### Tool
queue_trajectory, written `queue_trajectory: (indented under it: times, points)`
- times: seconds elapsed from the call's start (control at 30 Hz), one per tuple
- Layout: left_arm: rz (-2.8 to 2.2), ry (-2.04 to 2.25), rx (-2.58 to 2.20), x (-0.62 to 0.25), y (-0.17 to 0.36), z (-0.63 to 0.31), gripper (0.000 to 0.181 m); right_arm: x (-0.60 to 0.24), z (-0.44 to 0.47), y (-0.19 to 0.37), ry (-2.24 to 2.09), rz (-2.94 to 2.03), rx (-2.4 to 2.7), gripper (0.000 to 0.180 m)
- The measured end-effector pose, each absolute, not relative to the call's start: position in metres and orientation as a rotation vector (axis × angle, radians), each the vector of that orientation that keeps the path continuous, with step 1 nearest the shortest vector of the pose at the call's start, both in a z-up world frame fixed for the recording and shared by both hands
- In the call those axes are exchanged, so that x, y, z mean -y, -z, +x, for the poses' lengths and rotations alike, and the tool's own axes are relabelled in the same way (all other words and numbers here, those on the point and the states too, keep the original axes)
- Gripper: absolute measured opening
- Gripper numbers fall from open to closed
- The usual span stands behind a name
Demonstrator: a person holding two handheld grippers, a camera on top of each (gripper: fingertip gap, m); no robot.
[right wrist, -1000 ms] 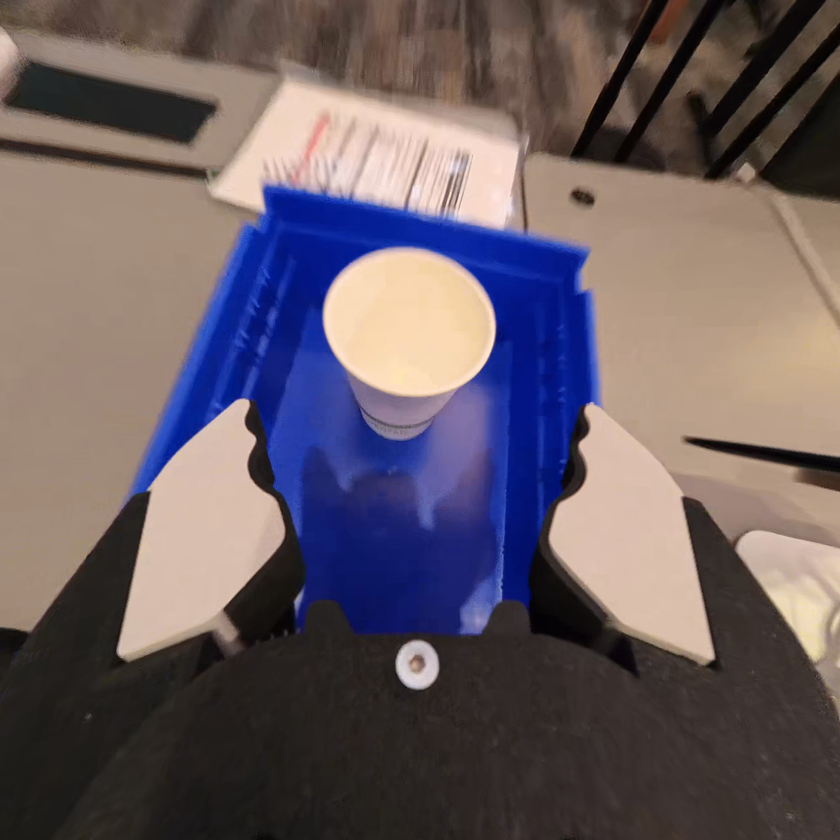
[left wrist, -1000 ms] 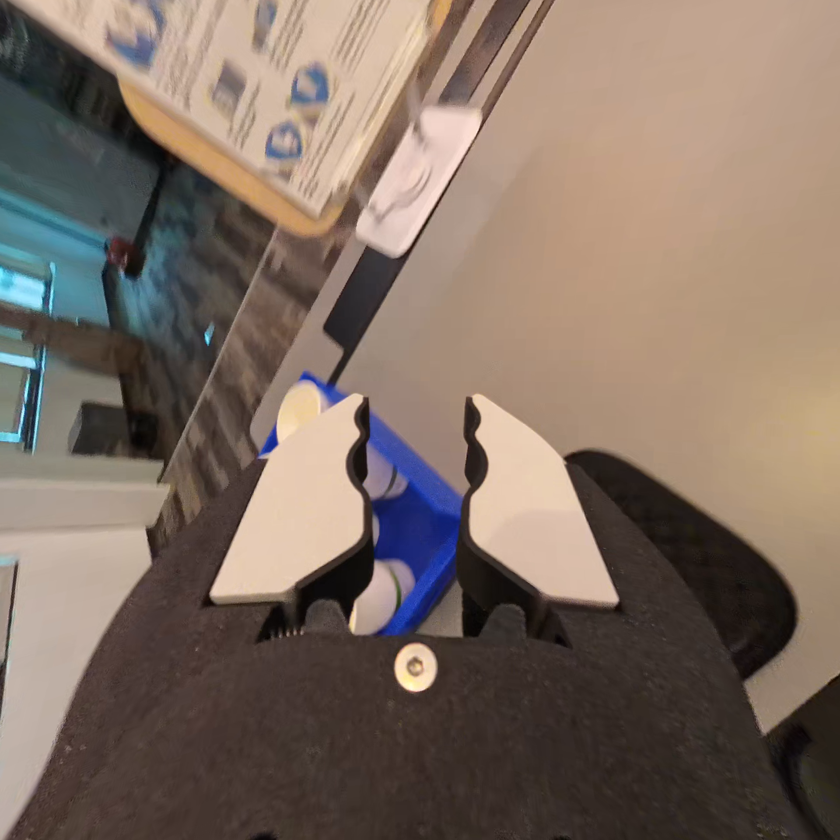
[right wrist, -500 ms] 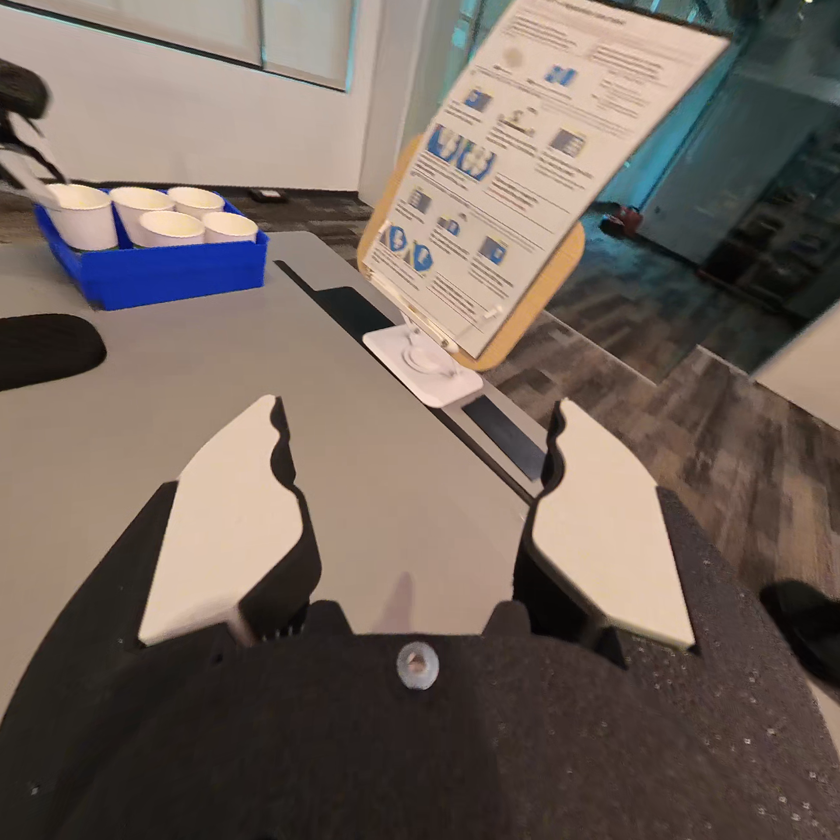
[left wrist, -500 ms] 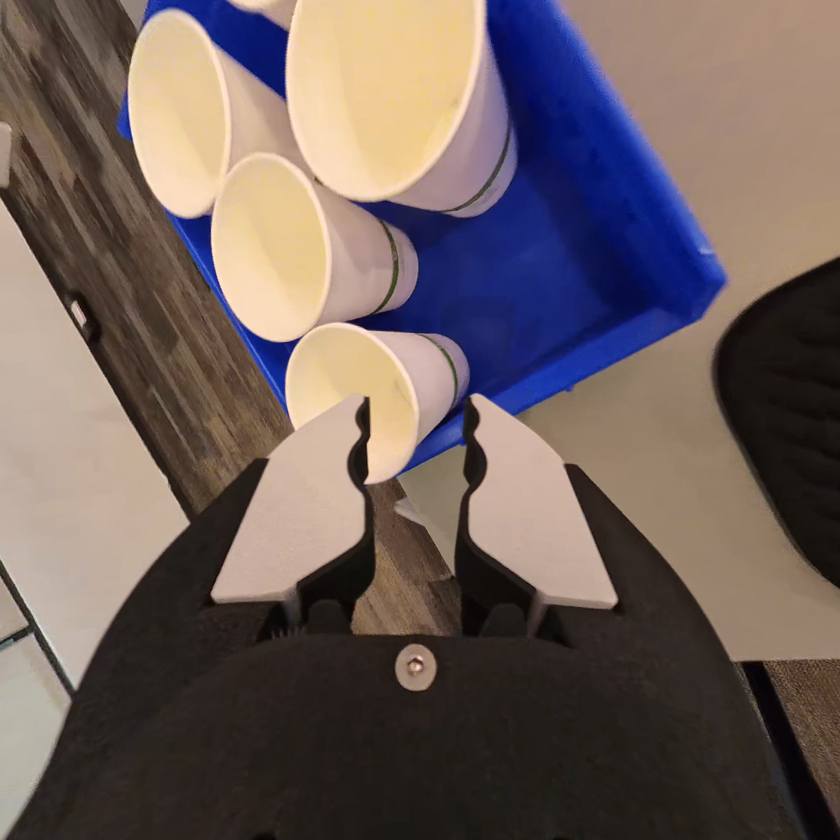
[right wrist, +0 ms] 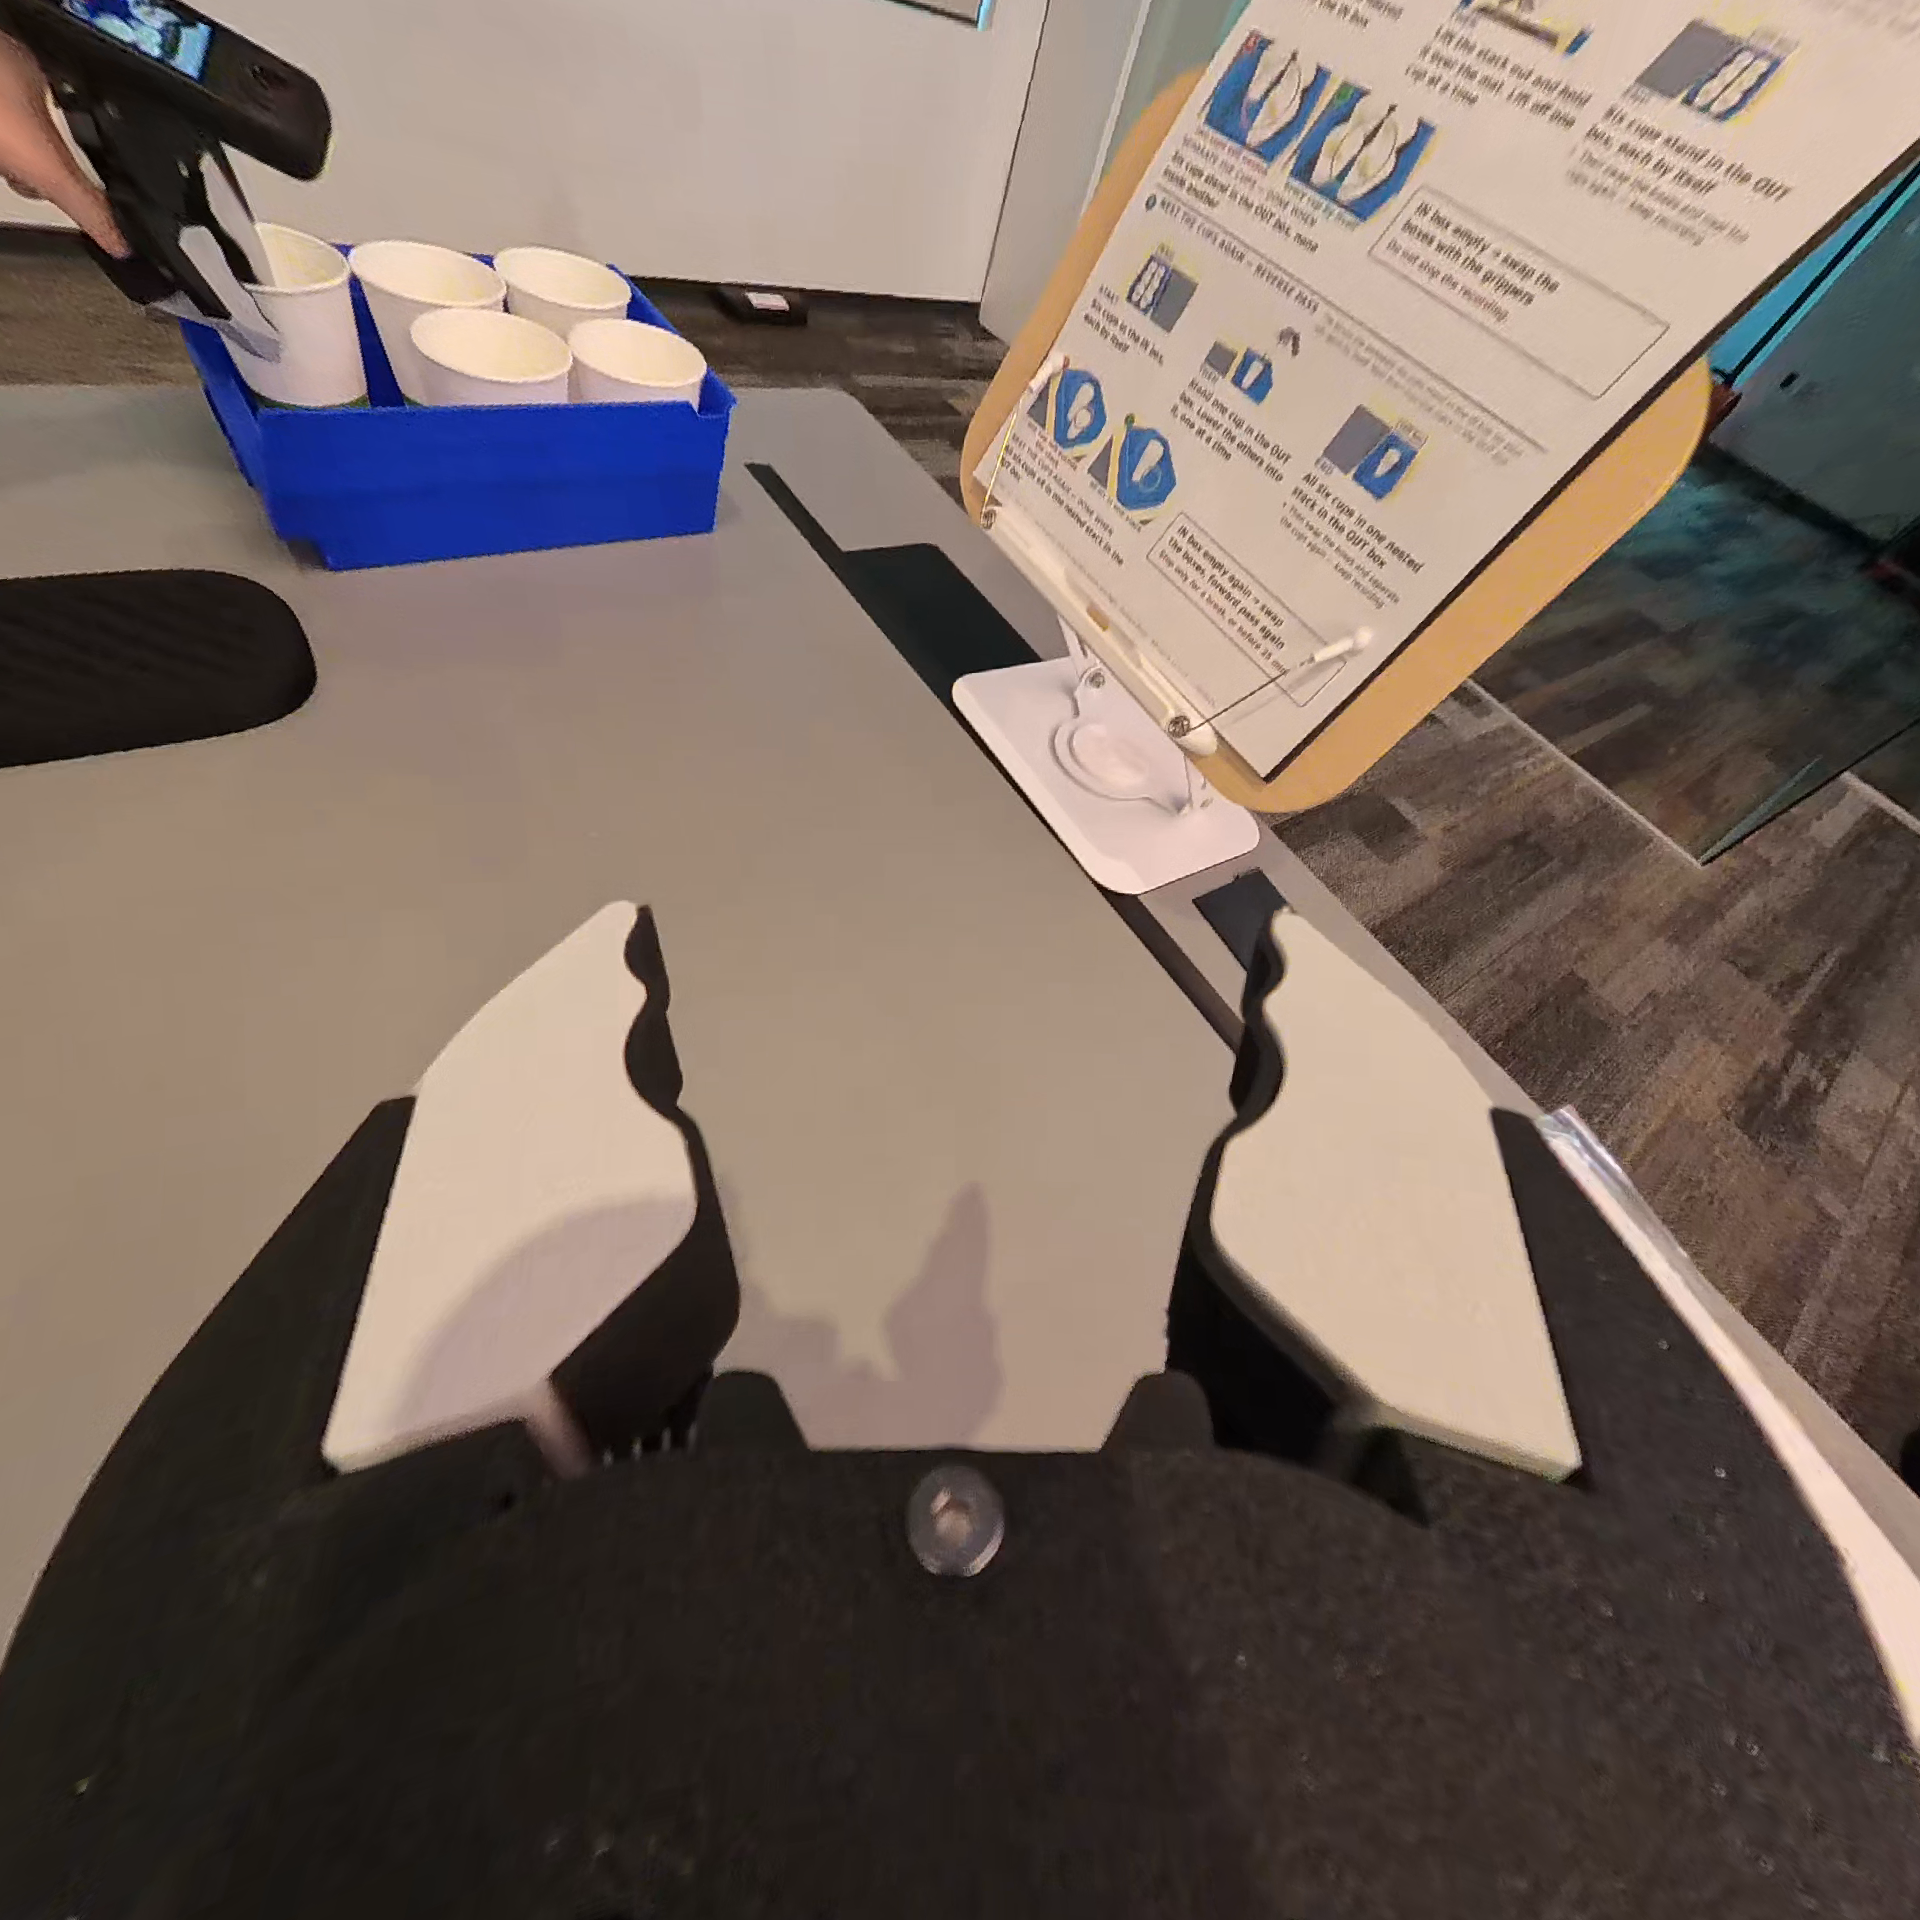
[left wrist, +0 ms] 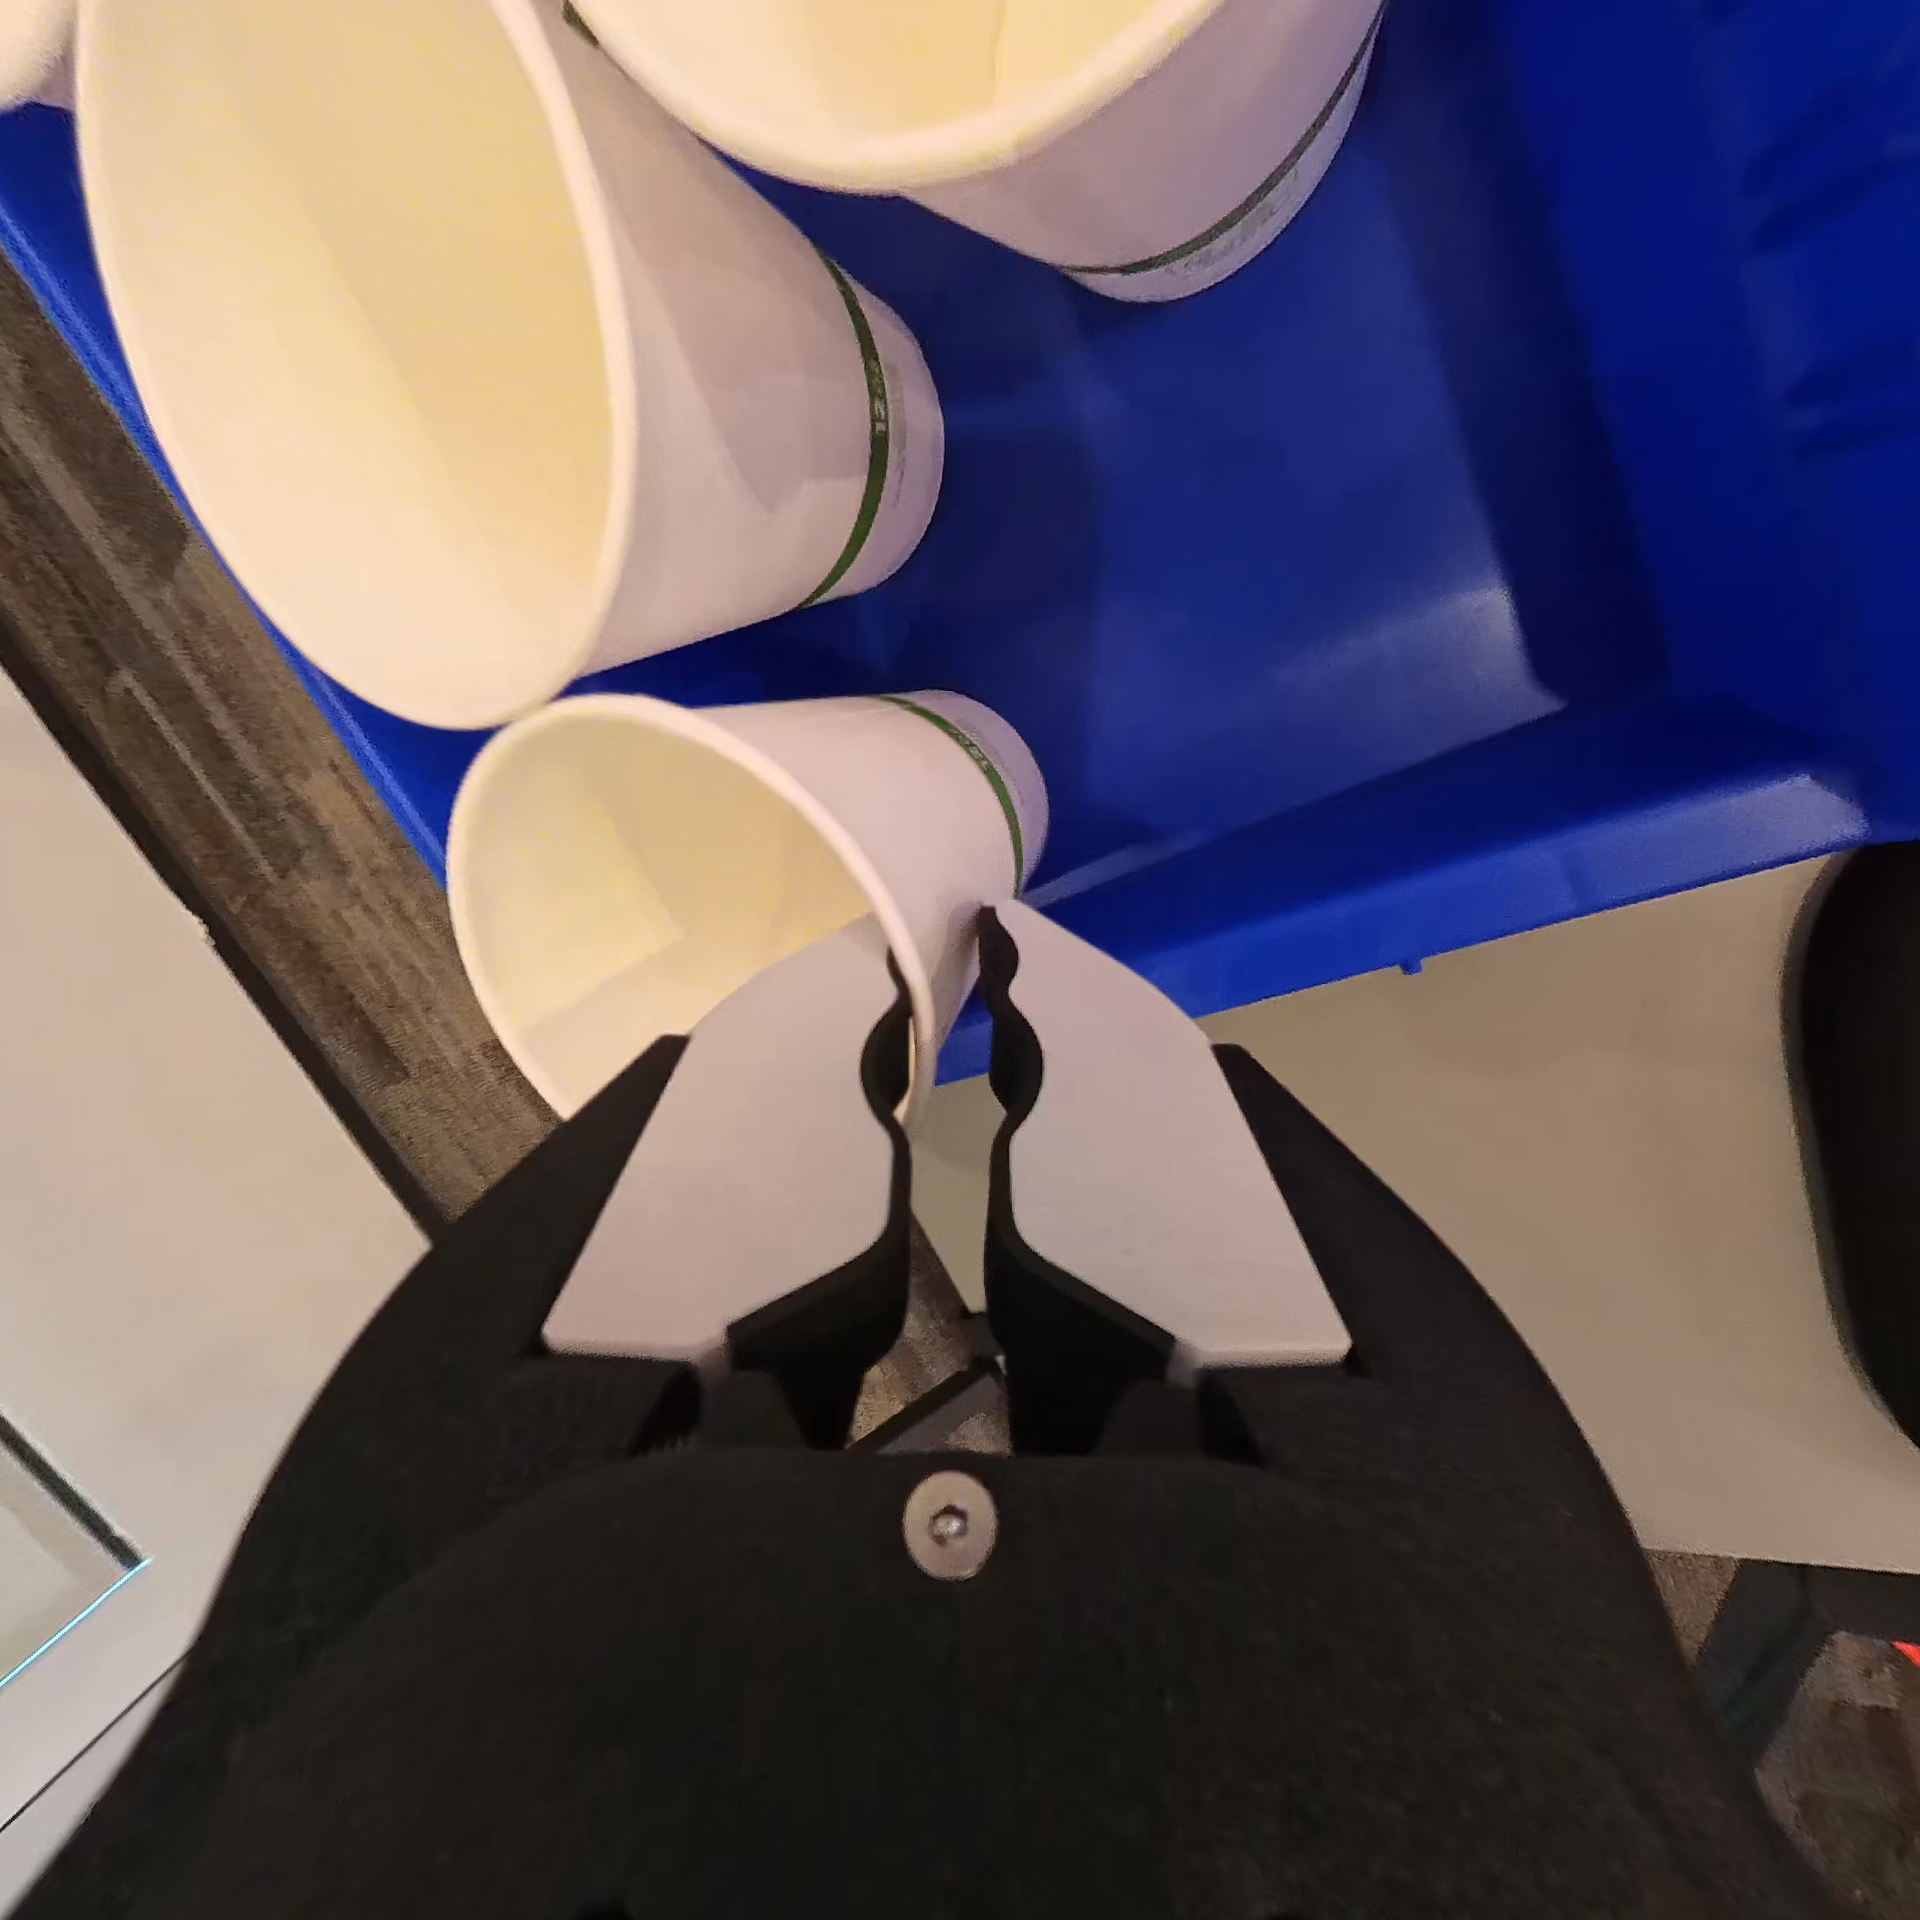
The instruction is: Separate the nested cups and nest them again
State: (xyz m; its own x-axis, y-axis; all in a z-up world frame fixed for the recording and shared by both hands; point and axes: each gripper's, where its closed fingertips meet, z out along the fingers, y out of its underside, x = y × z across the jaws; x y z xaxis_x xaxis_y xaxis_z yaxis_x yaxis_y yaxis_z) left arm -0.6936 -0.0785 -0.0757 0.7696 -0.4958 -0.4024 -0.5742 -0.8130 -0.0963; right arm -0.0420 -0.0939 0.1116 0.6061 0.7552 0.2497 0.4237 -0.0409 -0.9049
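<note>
Paper cup (left wrist: 748, 883) at the blue bin's (left wrist: 1455, 852) end wall has its rim pinched by the left gripper (left wrist: 940, 940), axis upright; the right gripper (right wrist: 951, 940) gapes wide, empty, well away.

Left wrist view close above blue bin (left wrist: 1455, 883); right, distant, sharing it (right wrist: 488, 478).

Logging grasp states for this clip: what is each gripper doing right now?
Left gripper: shut on the rim of a paper cup in the blue bin.
Right gripper: open, empty, above the table.
</note>
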Motion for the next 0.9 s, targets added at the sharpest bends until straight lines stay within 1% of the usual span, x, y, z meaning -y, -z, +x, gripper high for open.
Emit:
queue_trajectory:
  times: [0.2,0.47,0.57,0.67,0.8,0.9]
  points:
    - [-2.715,-0.509,-0.869,0.080,0.069,-0.686,0.000,0.084,-0.040,-0.099,-0.376,-1.715,0.979,0.104]
    - [-2.638,-0.627,-0.932,0.104,0.037,-0.678,0.000,0.076,-0.035,-0.092,-0.401,-1.745,0.951,0.103]
    - [-2.564,-0.787,-0.937,0.113,0.013,-0.678,0.000,0.074,-0.037,-0.087,-0.411,-1.757,0.963,0.103]
    - [-2.426,-0.954,-0.885,0.119,-0.023,-0.667,0.000,0.071,-0.041,-0.081,-0.397,-1.778,0.981,0.103]
    - [-2.184,-1.085,-0.850,0.124,-0.074,-0.626,0.000,0.070,-0.055,-0.072,-0.401,-1.796,1.027,0.102]
    - [-2.053,-1.094,-0.864,0.129,-0.098,-0.583,0.000,0.068,-0.068,-0.062,-0.386,-1.820,1.073,0.102]
